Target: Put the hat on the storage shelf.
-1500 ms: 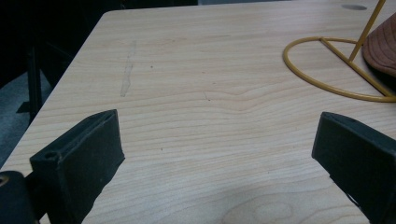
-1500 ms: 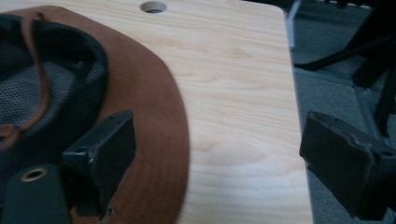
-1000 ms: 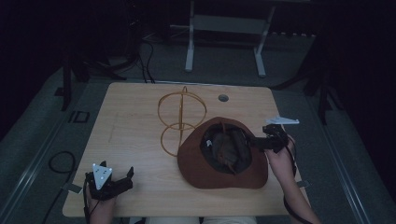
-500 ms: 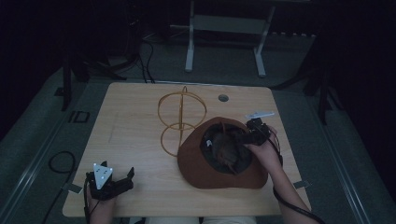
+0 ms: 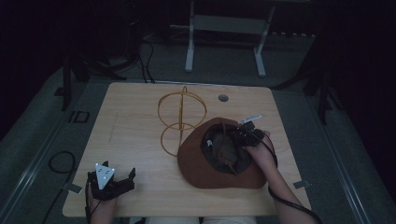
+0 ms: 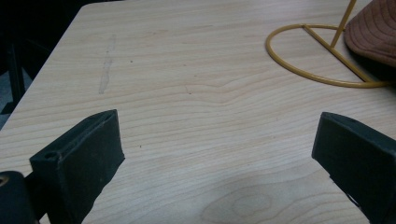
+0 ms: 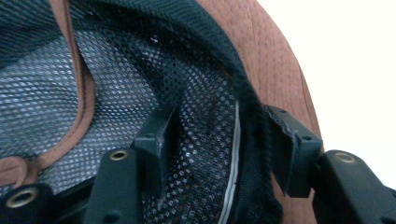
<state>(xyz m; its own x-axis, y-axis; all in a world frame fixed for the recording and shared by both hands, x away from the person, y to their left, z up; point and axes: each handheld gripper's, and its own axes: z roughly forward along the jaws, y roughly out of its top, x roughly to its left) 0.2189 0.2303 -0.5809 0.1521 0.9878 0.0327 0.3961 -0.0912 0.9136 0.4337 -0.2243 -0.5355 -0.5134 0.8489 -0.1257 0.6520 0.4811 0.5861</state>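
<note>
Left gripper (image 5: 122, 183): lower left of the high view, resting at the near table edge; jaws spread wide over bare wood, grasping nothing.
Right gripper (image 5: 240, 133): right of centre in the high view, at the far right of the hat's opening. In the right gripper view one jaw sits inside the crown against the mesh lining (image 7: 187, 121), the other outside the band.
Change: a second ago this gripper hung out beyond the hat's right edge with its jaws spread; it has since come inward and down onto the rim, and its jaws have just been closing with the crown wall between them. Whether the pads already pinch the fabric I cannot tell.
Meaning: probably the grasp step, a likely prelude to lifting the hat, perhaps toward the stand.
Hat (image 5: 196, 158): brown, brim wide, lying crown-down and opening up, lower centre-right of the high view, its left edge over the stand's base ring.
Stand (image 5: 181, 108): yellow wire hoops, upright, just above and left of the hat.
Table (image 5: 135, 126): pale wood grain, faint scuff at left, small round grommet (image 5: 223, 98) near the top edge.
Room: dark; grey floor, cables upper left, a grey metal frame (image 5: 224, 28) at the top.
</note>
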